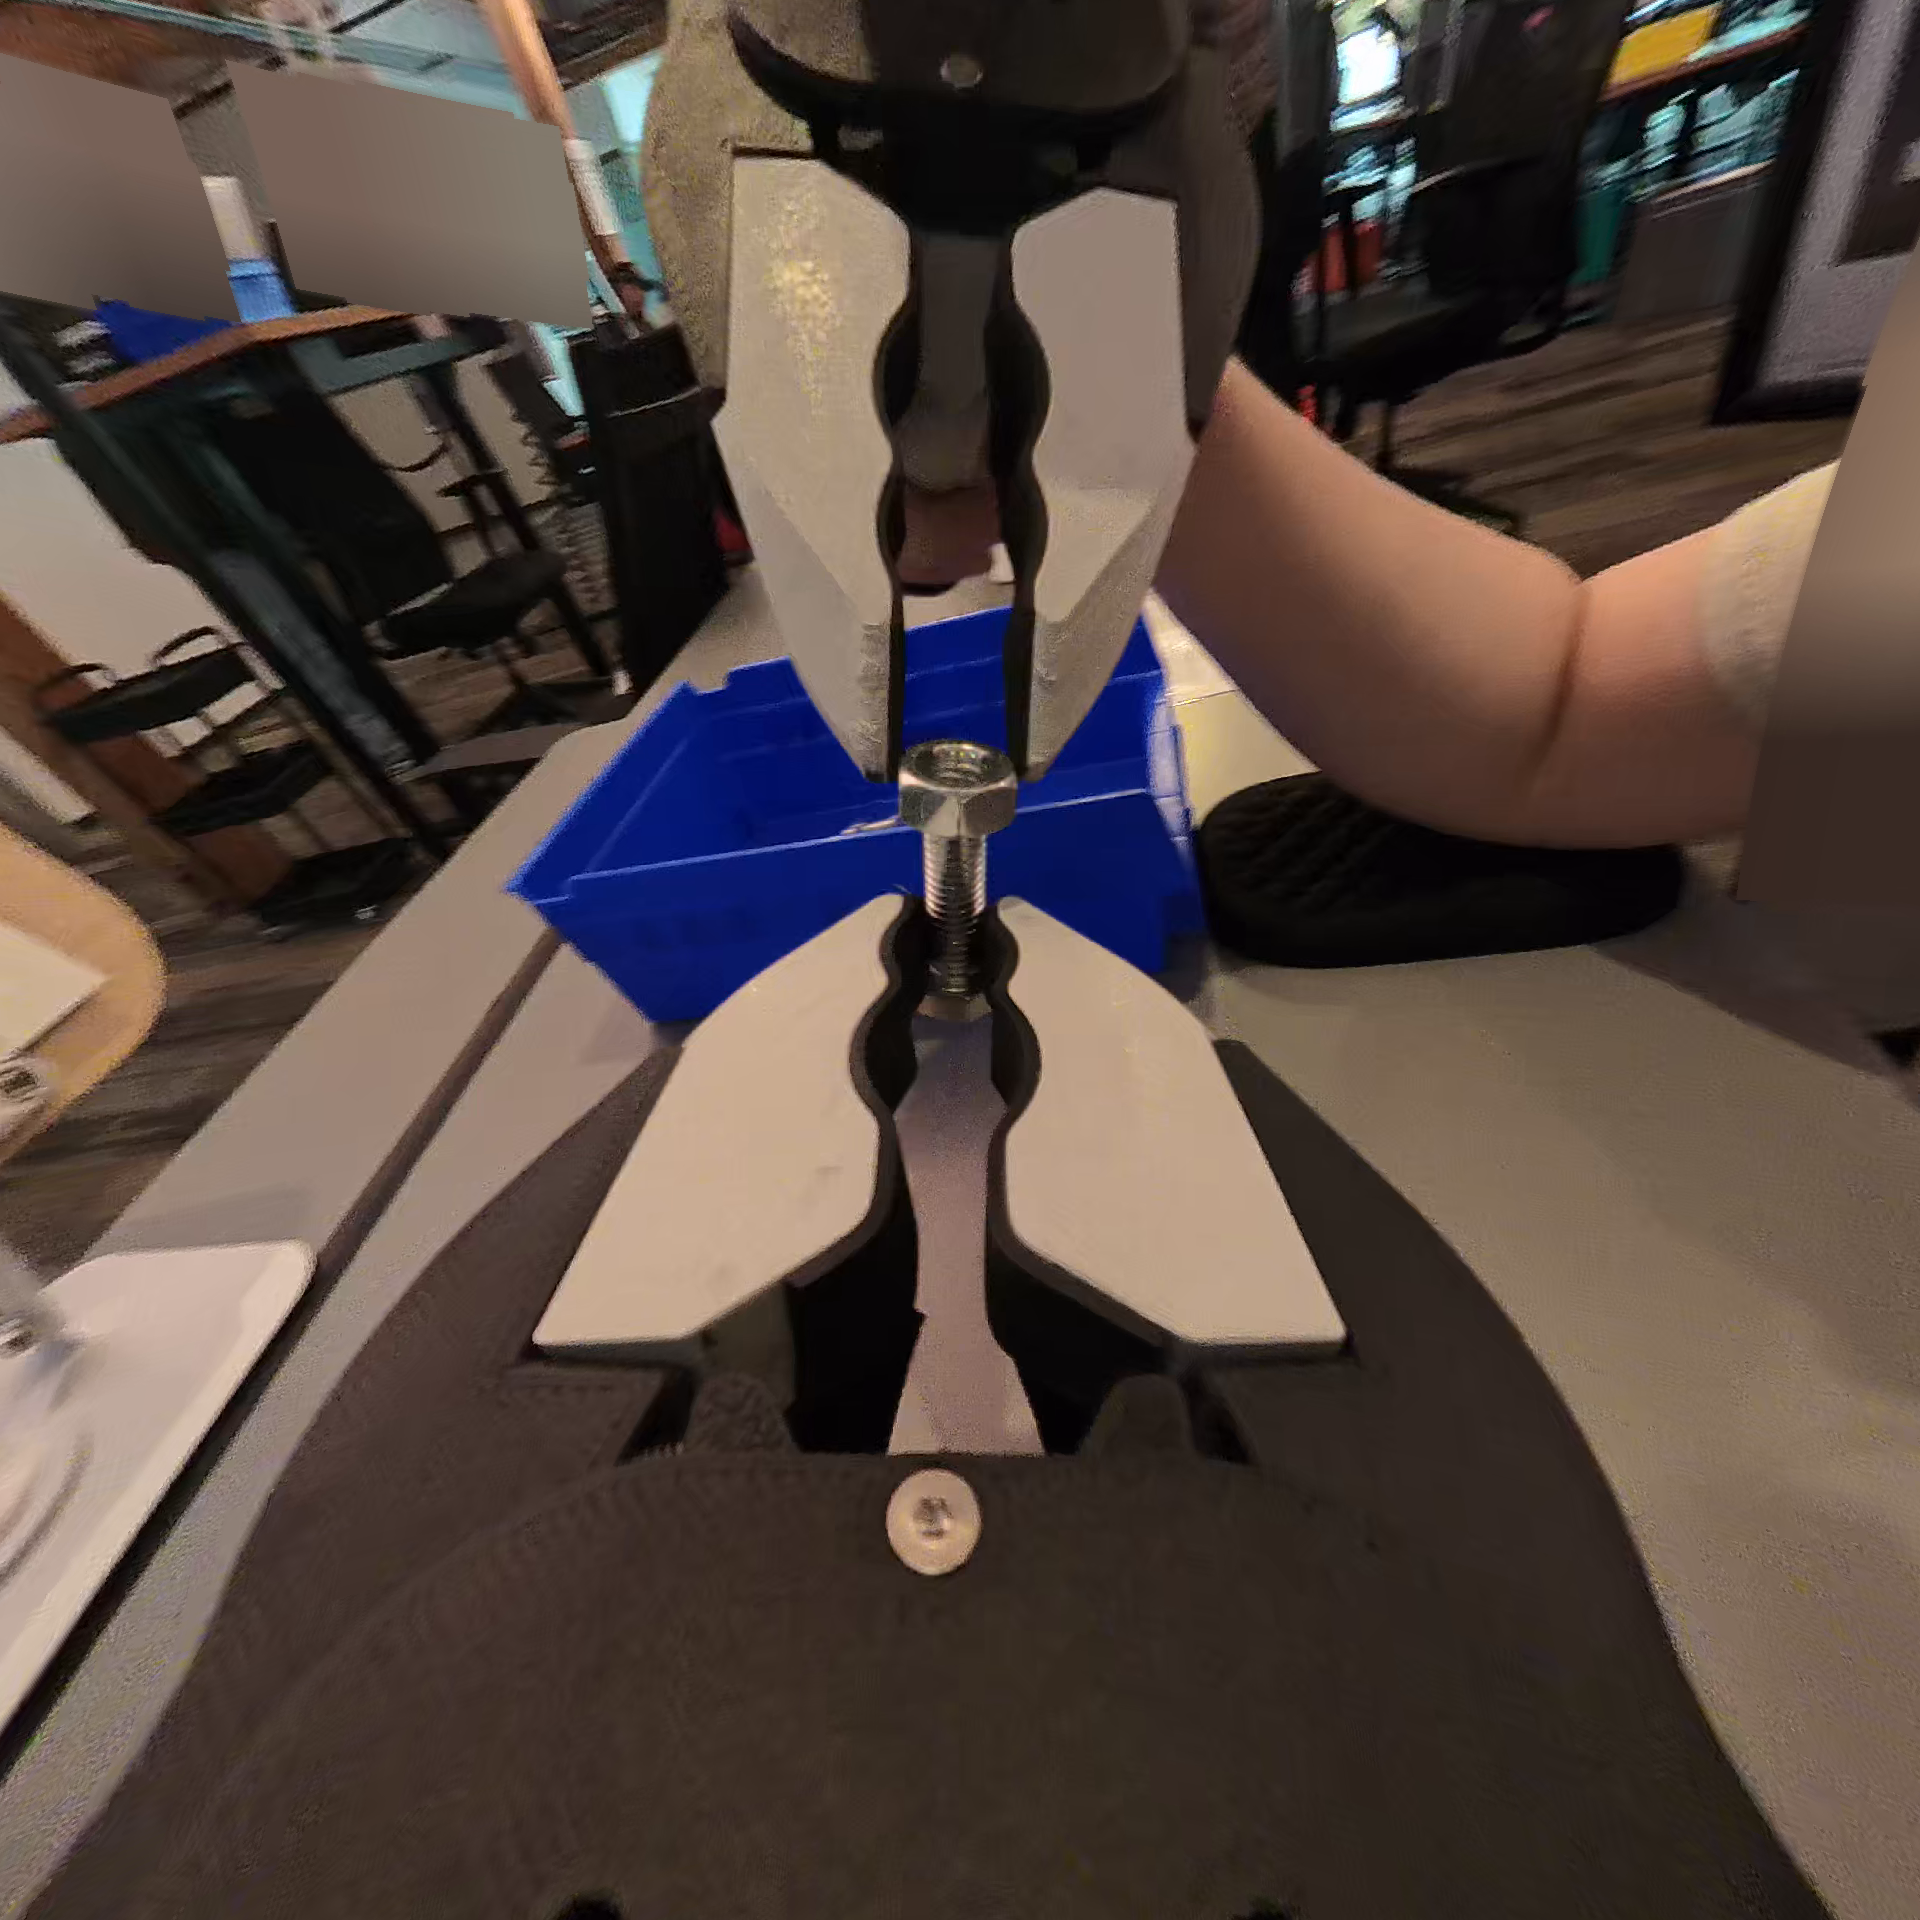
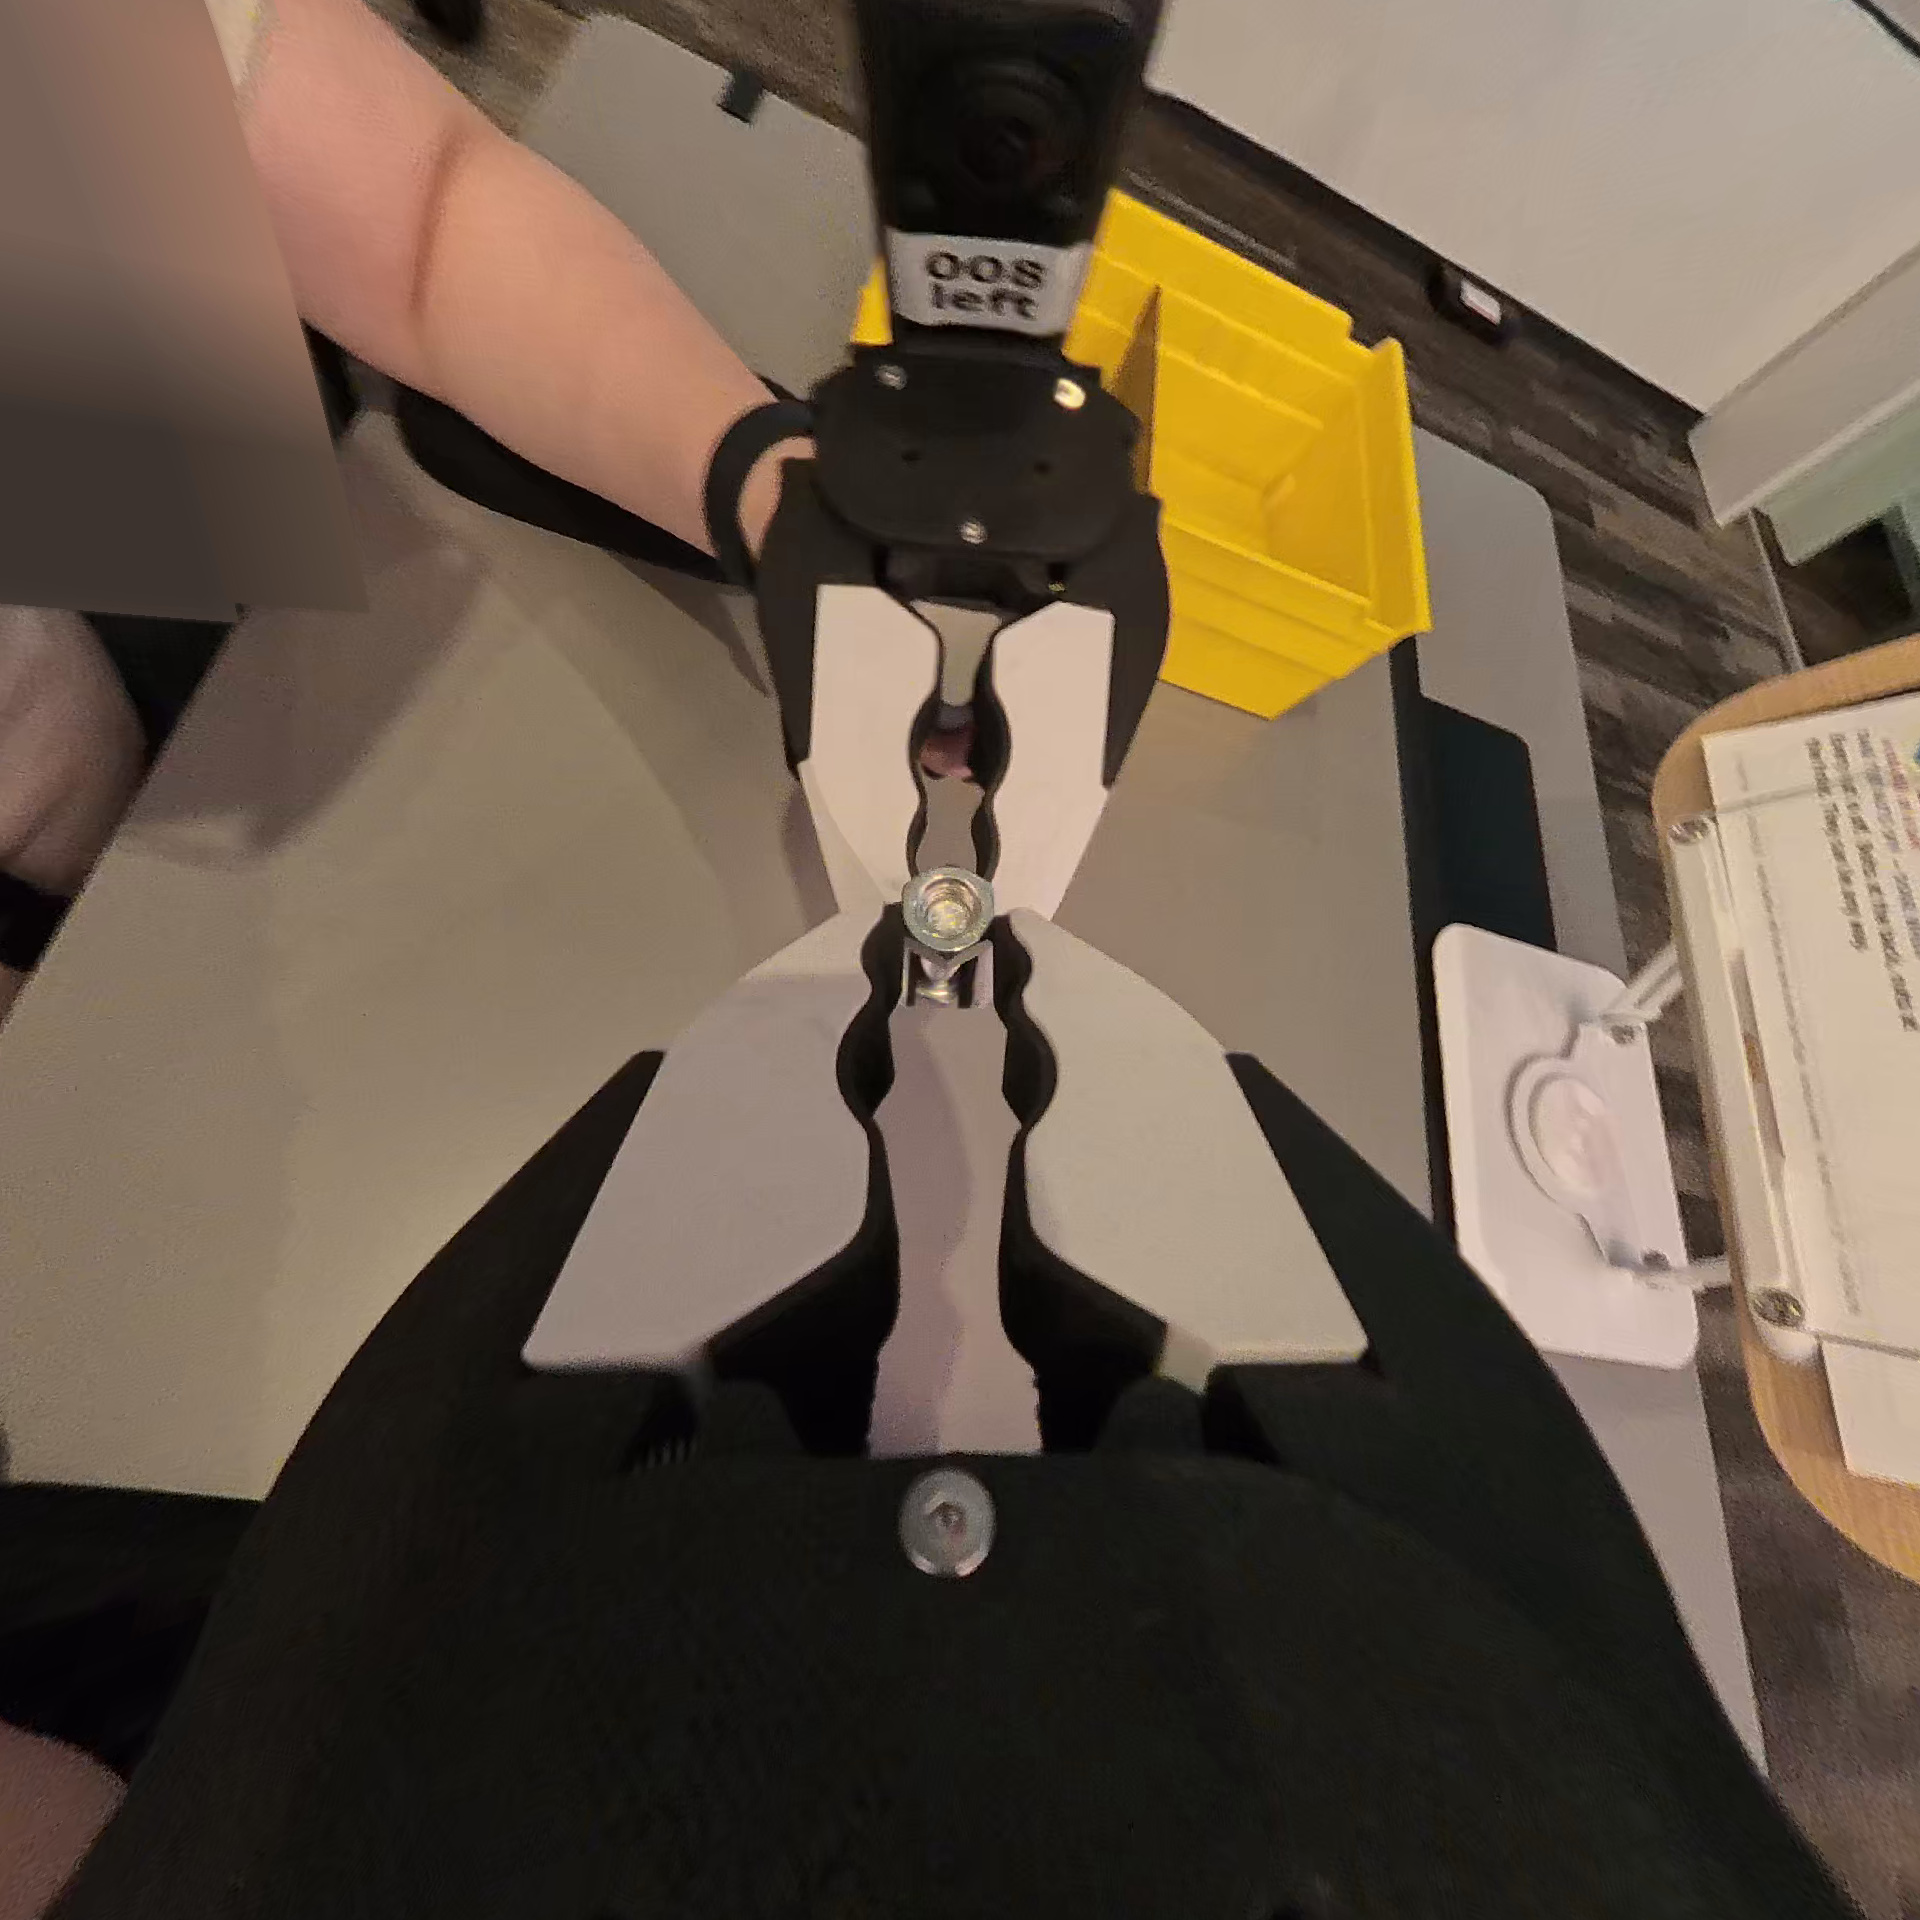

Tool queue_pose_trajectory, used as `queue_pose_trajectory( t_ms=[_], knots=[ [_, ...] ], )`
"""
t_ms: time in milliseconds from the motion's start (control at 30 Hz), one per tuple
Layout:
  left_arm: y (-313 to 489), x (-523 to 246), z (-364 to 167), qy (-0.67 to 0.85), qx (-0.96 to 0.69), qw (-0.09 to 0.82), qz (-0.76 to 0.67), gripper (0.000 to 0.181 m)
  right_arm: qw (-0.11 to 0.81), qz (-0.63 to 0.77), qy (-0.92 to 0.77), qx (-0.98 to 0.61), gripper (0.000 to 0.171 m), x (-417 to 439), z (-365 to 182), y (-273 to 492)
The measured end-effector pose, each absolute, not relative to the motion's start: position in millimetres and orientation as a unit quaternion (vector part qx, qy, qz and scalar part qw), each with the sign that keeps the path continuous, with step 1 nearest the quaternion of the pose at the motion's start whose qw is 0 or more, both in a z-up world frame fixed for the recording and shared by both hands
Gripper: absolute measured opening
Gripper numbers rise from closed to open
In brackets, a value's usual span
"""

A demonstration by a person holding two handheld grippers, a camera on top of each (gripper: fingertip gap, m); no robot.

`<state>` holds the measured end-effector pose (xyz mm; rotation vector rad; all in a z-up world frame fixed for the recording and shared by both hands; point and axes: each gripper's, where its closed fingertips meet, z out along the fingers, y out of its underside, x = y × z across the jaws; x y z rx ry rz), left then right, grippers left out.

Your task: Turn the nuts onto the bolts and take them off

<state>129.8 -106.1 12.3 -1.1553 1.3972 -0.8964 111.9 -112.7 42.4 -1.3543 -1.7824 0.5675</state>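
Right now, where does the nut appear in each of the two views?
Left wrist view: the nut is at the centre, on the bolt's top end, between the right claw's tips.
Right wrist view: the nut is at the centre, seen end-on.
Shared landmark: the bolt.

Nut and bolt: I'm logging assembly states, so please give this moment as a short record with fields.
bolt: upright, its lower end clamped in the left gripper; bolt
nut: on the bolt's top end, threads bare below it; nut
right gripper: comes down from above, fingertips closed on the nut; right gripper
axis: the right wrist view looks straight down the nut's bore
behind: blue bin past the bolt, yellow bin past the left gripper
surface: grey table
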Motion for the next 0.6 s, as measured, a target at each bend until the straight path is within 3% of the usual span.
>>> queue_pose_trajectory(
  t_ms=[267, 600],
  knots=[
    [-153, 126, 15, 0.632, -0.42, 0.417, -0.5, 0.009, 0.368, 0.281, -0.743, -0.484, 0.018, 109, 45, -150],
    [-108, 123, 4, 0.623, -0.507, 0.47, -0.366, 0.009, 0.355, 0.234, -0.661, -0.618, 0.018, 107, 36, -110]
  ],
)
